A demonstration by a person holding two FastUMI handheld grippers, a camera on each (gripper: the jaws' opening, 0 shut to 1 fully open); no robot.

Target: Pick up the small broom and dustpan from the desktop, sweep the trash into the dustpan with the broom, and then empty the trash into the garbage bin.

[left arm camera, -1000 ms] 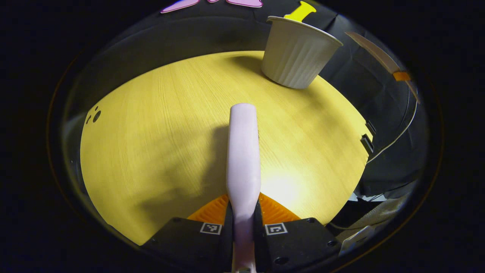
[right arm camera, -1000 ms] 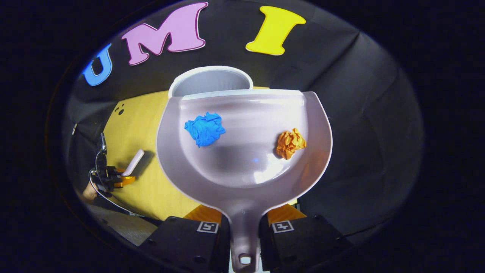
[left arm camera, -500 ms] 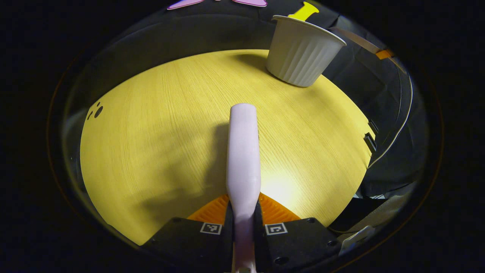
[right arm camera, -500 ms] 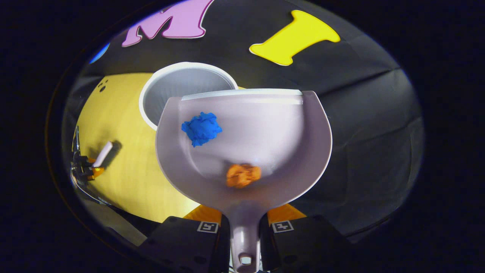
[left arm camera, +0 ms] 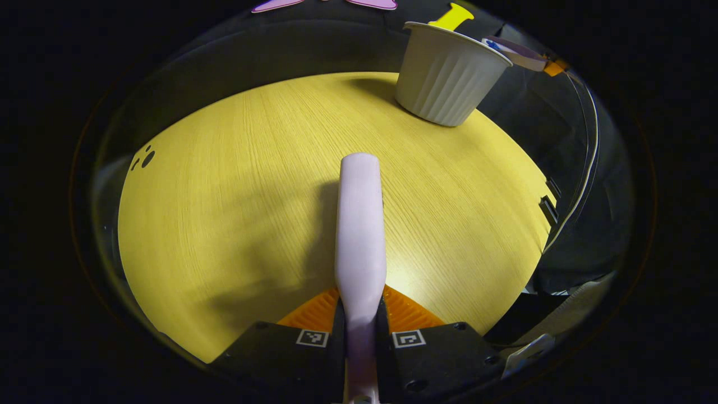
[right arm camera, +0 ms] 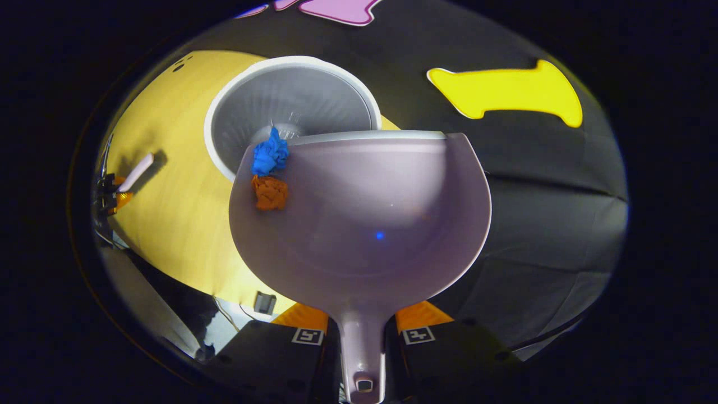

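Pale lilac plastic forms the dustpan (right arm camera: pixel 364 224), which the right gripper (right arm camera: pixel 362 342) holds by its narrow handle, both fingers pressed against the handle's sides at the bottom of the right gripper view. The pan is tilted toward its left corner, and its front lip overlaps the rim of the white garbage bin (right arm camera: pixel 291 106) beyond it. 2 crumpled paper balls sit bunched in that left corner: the blue paper ball (right arm camera: pixel 270 154) lies right at the lip, partly over the bin's opening, and the orange paper ball (right arm camera: pixel 270 192) lies just behind it, touching or nearly touching it. Inside, the bin shows ribbed walls.

At the bottom of the left gripper view, the left gripper (left arm camera: pixel 360 331) is closed on the small broom (left arm camera: pixel 360 224), of which the same pale lilac handle sticks forward from between the fingers, above the yellow wood-grain desktop (left arm camera: pixel 224 196). The handle casts a shadow on the wood to its left. The bristles are out of sight. The bin (left arm camera: pixel 446 78) stands upright at the far right edge of the desktop, ribbed on the outside too, and the dustpan's edge (left arm camera: pixel 519 53) shows just past the bin's rim.

Far off at the left of the right gripper view, the left gripper (right arm camera: pixel 115 193) and the broom handle (right arm camera: pixel 137 171) appear small, over the desktop (right arm camera: pixel 168 185), well apart from the bin.
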